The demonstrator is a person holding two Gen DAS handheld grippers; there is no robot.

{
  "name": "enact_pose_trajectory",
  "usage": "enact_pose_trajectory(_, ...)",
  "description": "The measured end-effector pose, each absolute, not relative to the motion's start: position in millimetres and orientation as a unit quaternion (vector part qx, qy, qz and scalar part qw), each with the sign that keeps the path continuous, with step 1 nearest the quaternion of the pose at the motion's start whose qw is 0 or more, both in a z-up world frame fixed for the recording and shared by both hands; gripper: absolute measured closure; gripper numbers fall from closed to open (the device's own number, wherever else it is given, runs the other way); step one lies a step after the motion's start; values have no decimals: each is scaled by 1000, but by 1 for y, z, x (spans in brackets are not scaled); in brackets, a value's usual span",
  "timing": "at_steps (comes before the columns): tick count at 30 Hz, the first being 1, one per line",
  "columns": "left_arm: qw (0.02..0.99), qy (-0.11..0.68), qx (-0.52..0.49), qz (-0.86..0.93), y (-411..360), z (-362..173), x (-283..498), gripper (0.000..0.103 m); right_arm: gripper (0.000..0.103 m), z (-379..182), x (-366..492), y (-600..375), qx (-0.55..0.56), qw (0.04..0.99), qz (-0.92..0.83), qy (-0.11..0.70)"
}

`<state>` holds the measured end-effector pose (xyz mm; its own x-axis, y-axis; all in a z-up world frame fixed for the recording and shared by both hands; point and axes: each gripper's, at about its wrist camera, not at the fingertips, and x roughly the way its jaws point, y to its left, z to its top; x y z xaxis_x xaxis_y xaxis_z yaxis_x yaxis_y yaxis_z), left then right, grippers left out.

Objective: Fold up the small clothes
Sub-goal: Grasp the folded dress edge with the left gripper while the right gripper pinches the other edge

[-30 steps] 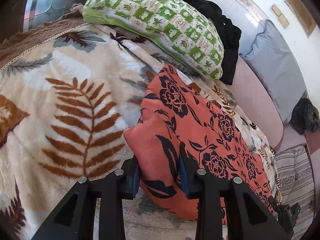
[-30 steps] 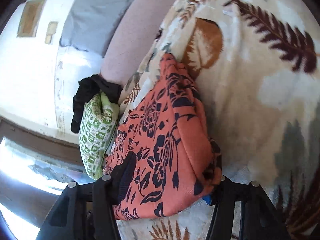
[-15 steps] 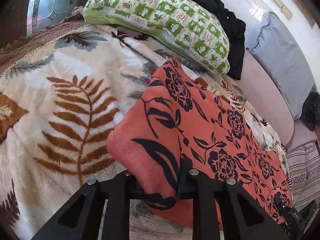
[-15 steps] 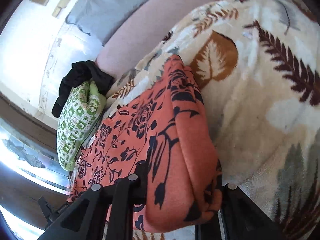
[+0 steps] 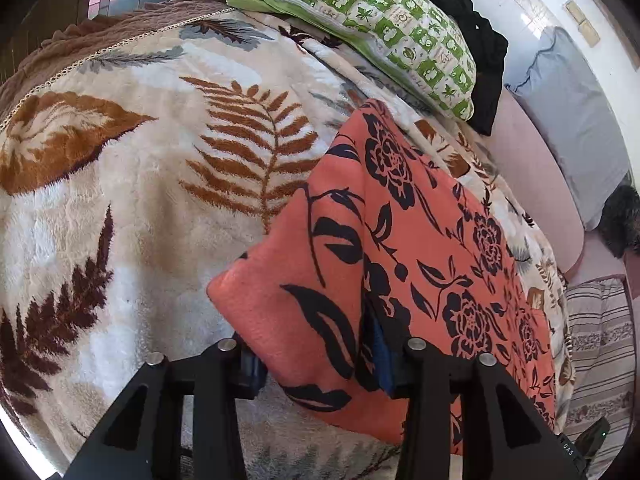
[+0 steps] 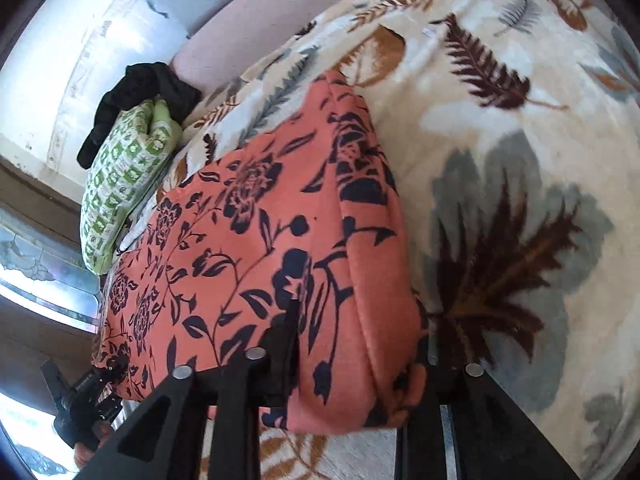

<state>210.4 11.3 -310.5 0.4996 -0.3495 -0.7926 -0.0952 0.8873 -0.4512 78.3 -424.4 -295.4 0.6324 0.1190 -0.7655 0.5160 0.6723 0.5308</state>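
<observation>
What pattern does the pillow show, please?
Green-and-white checks with leaf motifs on the pillow; left wrist view.

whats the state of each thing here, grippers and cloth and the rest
left hand-held gripper: shut on cloth corner
right hand-held gripper: shut on other cloth end
cloth: orange floral, stretched between both, partly on blanket
blanket: spread flat
pillow: lying on blanket edge
black garment: crumpled behind pillow

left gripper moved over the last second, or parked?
Yes. The left gripper, shut on the orange floral cloth, has drawn back from the green pillow; more of the leaf blanket now shows in front of it.
</observation>
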Motion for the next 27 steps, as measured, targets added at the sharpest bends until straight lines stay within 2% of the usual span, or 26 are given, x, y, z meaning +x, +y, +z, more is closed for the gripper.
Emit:
enact_pose_trajectory(1, 837, 490, -231, -80, 13, -309, 211, 31, 54, -287, 69, -429, 386, 822, -142, 394)
enact_pose_trajectory(2, 839, 484, -237, -76, 15, -309, 211, 28, 42, -276, 58, -433, 377, 831, -175, 371)
enact_pose_trajectory(6, 845, 471, -247, -66, 18, -311, 216, 30, 38, -238, 30, -430, 327, 870, -243, 277)
enact_pose_trajectory(7, 849, 464, -243, -65, 17, -309, 217, 43, 46, -234, 39, -424, 320, 880, -211, 281)
enact_pose_trajectory(8, 854, 460, -234, -61, 16, -308, 219, 50, 64, -233, 53, -414, 309, 886, -177, 297)
enact_pose_trajectory(9, 859, 457, -224, -57, 15, -307, 221, 62, 73, -234, 70, -399, 293, 890, -147, 317)
enact_pose_trajectory(11, 862, 453, -219, -58, 15, -308, 221, 66, 83, -240, 105, -361, 254, 896, -83, 356)
enact_pose_trajectory(14, 873, 443, -195, -58, 8, -306, 221, 64, 86, -253, 149, -312, 226, 890, -23, 395)
enact_pose_trajectory(15, 875, 443, -184, -58, 6, -306, 222, 54, 86, -257, 159, -301, 228, 888, -9, 400)
enact_pose_trajectory(16, 875, 447, -178, -61, 3, -308, 224, 36, 86, -261, 168, -293, 230, 886, 1, 403)
enact_pose_trajectory(17, 872, 452, -175, -67, 1, -310, 225, 32, 86, -266, 175, -286, 230, 884, 8, 407)
enact_pose_trajectory(18, 873, 453, -169, -71, -1, -311, 226, 32, 86, -275, 184, -279, 234, 874, 16, 425)
enact_pose_trajectory(19, 877, 449, -156, -71, -4, -310, 225, 35, 86, -293, 195, -276, 240, 856, 21, 457)
enact_pose_trajectory(20, 881, 443, -148, -71, -7, -308, 226, 43, 85, -308, 199, -275, 247, 844, 20, 476)
enact_pose_trajectory(21, 886, 438, -138, -66, -9, -305, 226, 67, 86, -310, 196, -276, 252, 851, 22, 461)
enact_pose_trajectory(24, 897, 419, -127, -65, -13, -294, 227, 74, 87, -301, 191, -281, 260, 842, 36, 472)
enact_pose_trajectory(27, 908, 399, -108, -60, -21, -284, 223, 74, 87, -299, 180, -290, 274, 838, 35, 470)
